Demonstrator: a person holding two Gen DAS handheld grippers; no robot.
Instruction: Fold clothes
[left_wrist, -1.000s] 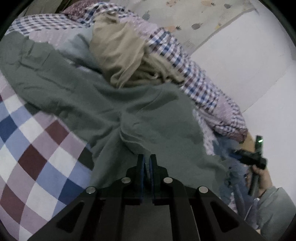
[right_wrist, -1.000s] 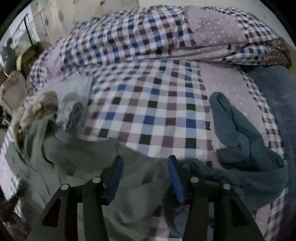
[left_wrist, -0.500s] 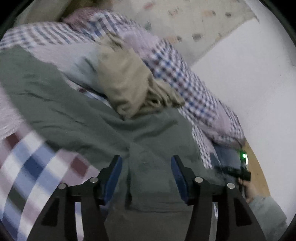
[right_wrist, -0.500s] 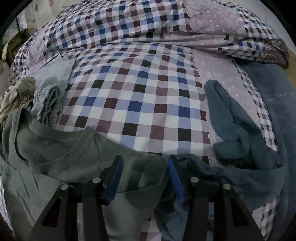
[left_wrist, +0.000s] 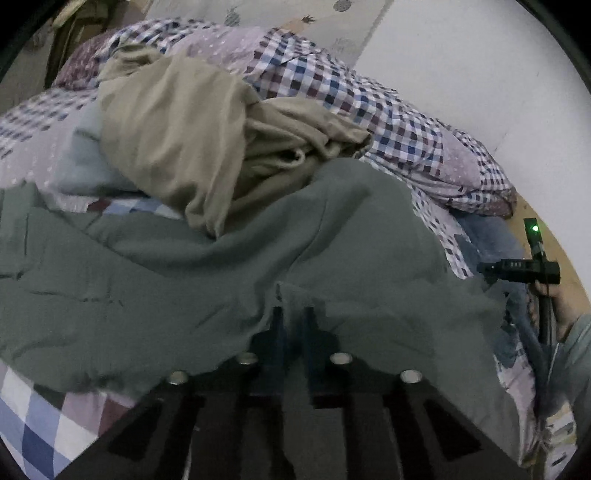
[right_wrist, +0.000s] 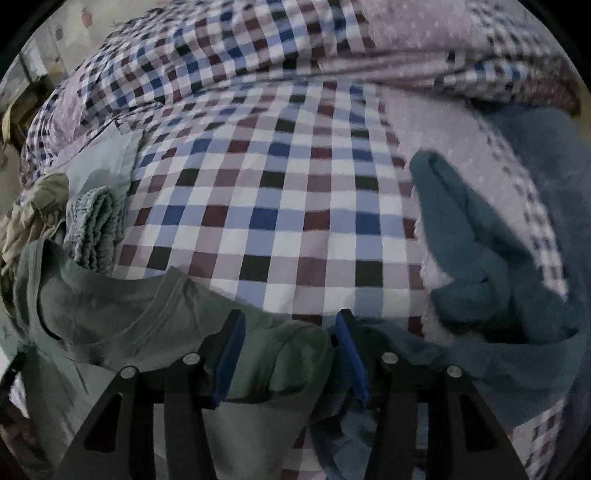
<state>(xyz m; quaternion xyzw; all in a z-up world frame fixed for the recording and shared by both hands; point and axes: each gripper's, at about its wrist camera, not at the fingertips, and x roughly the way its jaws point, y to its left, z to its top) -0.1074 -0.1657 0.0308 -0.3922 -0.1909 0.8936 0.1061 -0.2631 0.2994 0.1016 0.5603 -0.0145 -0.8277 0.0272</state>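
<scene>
Left gripper (left_wrist: 291, 317) is clenched on a pinch of the grey-green cotton T-shirt (left_wrist: 221, 280), which lies crumpled at the near edge of the bed; right gripper (right_wrist: 288, 339) is released, jaws straddling the shirt's sleeve — close it fully on the fabric, then draw both grips apart to flatten the shirt. The surface is a soft blue, maroon and white checked bedsheet (right_wrist: 280, 206) — other garments lie around it, beside a white wall (left_wrist: 461, 66).
</scene>
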